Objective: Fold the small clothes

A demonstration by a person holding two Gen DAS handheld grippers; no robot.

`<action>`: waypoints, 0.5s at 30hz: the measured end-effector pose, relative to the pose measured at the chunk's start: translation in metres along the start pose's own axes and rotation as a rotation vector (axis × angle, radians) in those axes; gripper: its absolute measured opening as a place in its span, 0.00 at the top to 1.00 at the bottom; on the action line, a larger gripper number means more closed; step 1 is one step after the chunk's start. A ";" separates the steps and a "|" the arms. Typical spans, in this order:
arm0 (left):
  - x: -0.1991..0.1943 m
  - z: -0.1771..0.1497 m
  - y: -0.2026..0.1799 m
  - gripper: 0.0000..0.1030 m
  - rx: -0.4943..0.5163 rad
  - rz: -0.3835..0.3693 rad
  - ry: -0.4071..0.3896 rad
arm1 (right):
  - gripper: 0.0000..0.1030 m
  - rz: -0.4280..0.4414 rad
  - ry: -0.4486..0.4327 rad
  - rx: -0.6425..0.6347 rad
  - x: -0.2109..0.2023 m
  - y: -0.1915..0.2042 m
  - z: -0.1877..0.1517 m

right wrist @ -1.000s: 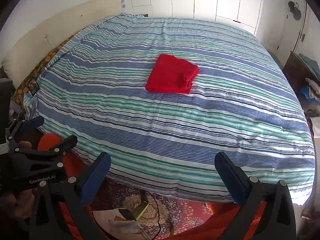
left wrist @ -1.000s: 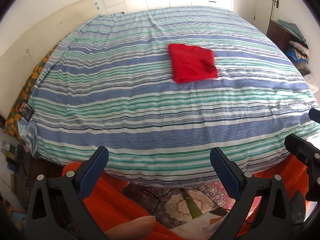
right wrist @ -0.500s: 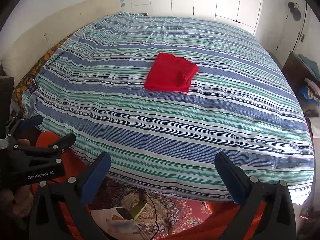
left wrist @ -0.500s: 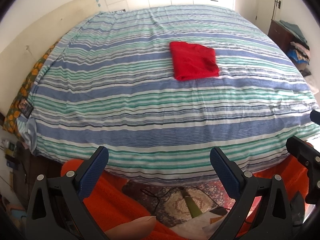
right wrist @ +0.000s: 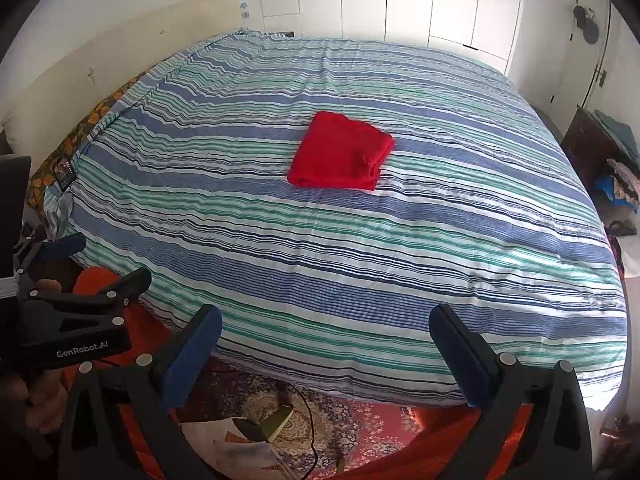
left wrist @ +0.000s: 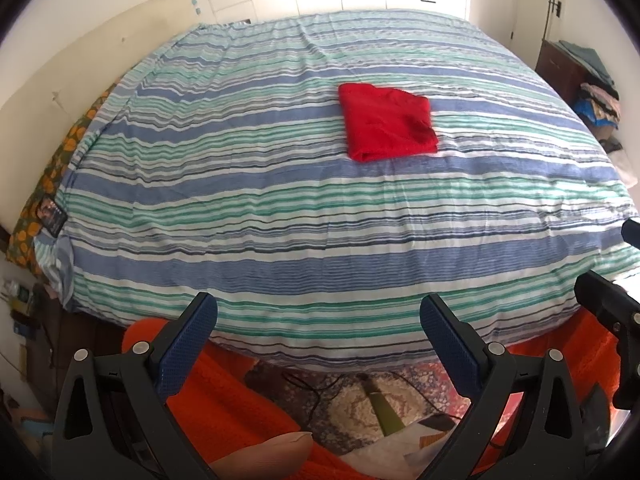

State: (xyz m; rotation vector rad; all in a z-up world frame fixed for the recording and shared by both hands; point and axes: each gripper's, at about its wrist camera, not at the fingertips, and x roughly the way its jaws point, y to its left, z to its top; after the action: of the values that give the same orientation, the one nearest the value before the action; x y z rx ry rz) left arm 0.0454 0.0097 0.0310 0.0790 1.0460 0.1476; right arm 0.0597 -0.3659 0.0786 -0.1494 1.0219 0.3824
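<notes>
Left wrist view: the left gripper [left wrist: 318, 322] hangs with jaws spread wide and empty over the near edge of the striped bed [left wrist: 240, 208]. The folded red cloth [left wrist: 388, 122] lies at 12 o'clock, well apart, its folded edge facing the camera.

Right wrist view: the right gripper [right wrist: 326, 336] is likewise spread, holding nothing. At 9 o'clock the left gripper's body reads "GenRobot.AI". The red cloth [right wrist: 340, 156] lies at 12 o'clock, long axis running 7 to 1.
</notes>
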 end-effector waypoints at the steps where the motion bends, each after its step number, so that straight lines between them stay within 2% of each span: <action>1: 0.000 0.000 0.000 0.01 0.001 0.000 0.000 | 0.01 0.001 0.000 -0.001 0.000 0.000 0.000; 15: -0.003 0.001 -0.002 0.01 0.006 0.003 -0.011 | 0.01 0.007 -0.001 0.000 0.000 0.000 -0.001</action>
State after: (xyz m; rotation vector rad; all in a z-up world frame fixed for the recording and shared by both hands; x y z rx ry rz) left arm 0.0450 0.0077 0.0339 0.0864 1.0350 0.1467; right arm 0.0590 -0.3662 0.0785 -0.1452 1.0212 0.3887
